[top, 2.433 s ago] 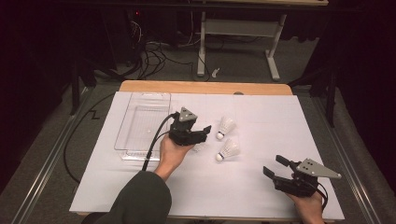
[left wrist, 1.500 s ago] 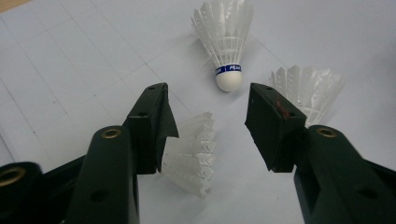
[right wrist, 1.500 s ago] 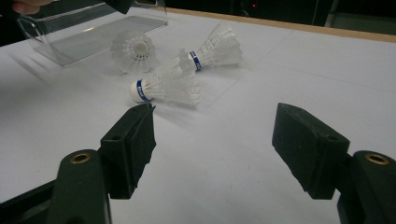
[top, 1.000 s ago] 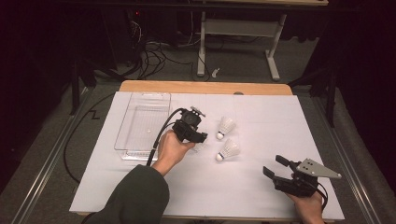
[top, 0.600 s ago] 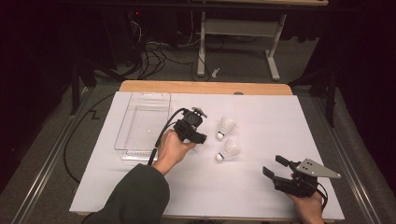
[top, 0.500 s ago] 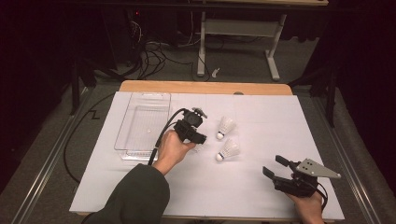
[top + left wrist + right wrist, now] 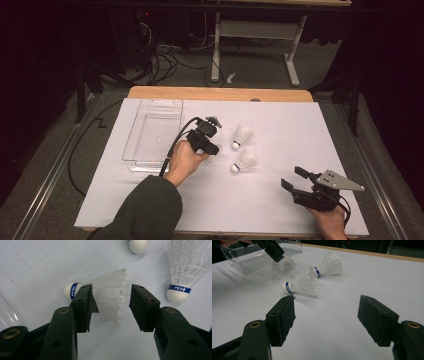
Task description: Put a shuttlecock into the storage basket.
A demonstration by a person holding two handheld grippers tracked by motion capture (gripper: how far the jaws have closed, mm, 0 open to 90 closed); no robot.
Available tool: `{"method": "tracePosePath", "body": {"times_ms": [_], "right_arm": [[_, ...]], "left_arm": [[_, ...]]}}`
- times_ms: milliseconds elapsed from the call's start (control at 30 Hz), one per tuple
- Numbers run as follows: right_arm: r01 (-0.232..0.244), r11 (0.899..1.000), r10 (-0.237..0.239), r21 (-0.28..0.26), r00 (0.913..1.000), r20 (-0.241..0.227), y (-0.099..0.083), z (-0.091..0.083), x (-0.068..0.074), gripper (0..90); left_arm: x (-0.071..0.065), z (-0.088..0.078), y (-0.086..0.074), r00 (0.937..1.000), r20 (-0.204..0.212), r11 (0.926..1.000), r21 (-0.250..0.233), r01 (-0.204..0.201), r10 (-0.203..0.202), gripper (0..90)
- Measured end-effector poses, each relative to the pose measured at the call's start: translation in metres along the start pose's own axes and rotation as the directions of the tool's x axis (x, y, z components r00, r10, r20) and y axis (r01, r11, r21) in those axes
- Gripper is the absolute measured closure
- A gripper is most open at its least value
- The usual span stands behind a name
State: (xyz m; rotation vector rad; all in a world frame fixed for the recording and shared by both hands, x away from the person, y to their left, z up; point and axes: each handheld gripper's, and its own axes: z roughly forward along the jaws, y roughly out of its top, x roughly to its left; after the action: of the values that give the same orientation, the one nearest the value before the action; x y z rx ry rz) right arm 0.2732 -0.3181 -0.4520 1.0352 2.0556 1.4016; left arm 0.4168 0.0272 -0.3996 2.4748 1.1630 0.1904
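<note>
Three white shuttlecocks with blue-banded corks lie mid-table. My left gripper (image 7: 212, 149) points down over the leftmost shuttlecock (image 7: 216, 158). In the left gripper view this shuttlecock (image 7: 112, 303) lies on its side with its feather skirt between the jaws of my left gripper (image 7: 112, 290). The jaws have just been closing; the left pad is at the feathers, the right pad stands clear, so the gripper is open. The other two shuttlecocks (image 7: 243, 135) (image 7: 246, 160) lie just to the right. My right gripper (image 7: 292, 177) rests open near the front right, nothing between its jaws (image 7: 329, 303).
A clear plastic tray (image 7: 150, 125) stands left of the left hand, seen too in the right gripper view as the tray (image 7: 249, 262). White paper (image 7: 280, 125) covers the table. A cable (image 7: 170, 150) trails from the left gripper.
Since the earliest frame the left gripper has shifted slightly right toward the shuttlecocks and tipped down over one. The right gripper has stayed put.
</note>
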Motion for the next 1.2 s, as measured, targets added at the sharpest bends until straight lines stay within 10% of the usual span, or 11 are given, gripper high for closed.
{"method": "tracePosePath", "body": {"times_ms": [1200], "right_arm": [[0.0, 1.0, 0.0, 0.003, 1.0, -0.008, 0.0, 0.0001, 0.0006, 30.1]], "left_arm": [[0.0057, 0.0076, -0.0033, 0.9999, -0.01, 0.9995, 0.029, 0.01, -0.009, 67.7]]}}
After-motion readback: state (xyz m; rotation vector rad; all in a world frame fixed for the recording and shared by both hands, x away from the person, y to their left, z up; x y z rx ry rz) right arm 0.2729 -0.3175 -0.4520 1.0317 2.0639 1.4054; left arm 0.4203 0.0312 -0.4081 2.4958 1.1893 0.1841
